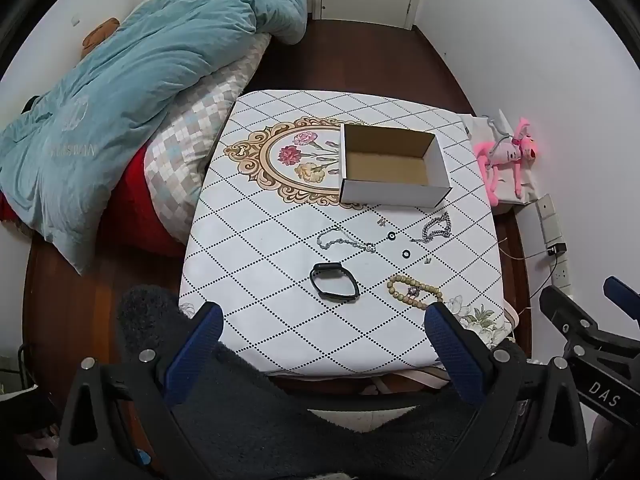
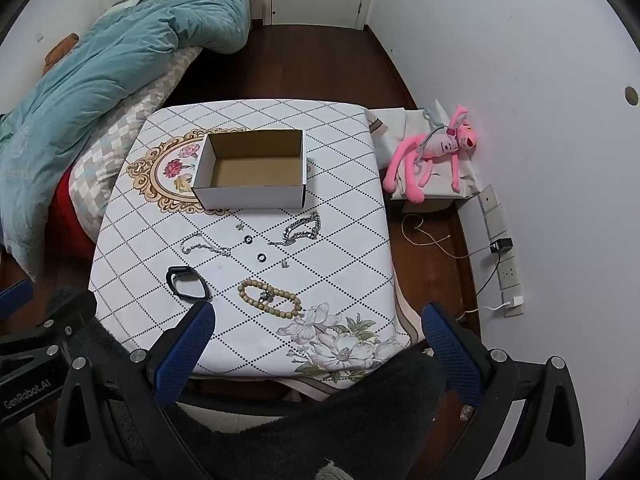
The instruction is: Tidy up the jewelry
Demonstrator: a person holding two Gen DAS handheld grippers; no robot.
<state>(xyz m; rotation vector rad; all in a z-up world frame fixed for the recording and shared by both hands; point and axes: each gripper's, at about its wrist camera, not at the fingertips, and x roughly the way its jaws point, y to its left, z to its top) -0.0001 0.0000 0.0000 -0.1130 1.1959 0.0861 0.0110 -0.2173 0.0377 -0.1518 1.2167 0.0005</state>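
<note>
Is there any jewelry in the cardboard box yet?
No, the box shows only its bare brown bottom; the jewelry lies on the tablecloth.

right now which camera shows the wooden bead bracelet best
The right wrist view: the tan wooden bead bracelet lies whole and unobstructed on the white diamond-patterned tablecloth, a small metal piece inside its loop. In the left wrist view the bracelet appears smaller, its near end running behind the left gripper's blue finger.

One open cardboard box (image 2: 250, 168). One black watch band (image 2: 187, 283). One wooden bead bracelet (image 2: 270, 300). Two silver chain bracelets (image 2: 302, 229) (image 2: 202, 246). Two small black rings (image 2: 248, 239) (image 2: 261, 257). Two tiny metal pieces (image 2: 240, 226) (image 2: 285, 264), type unclear.
</note>
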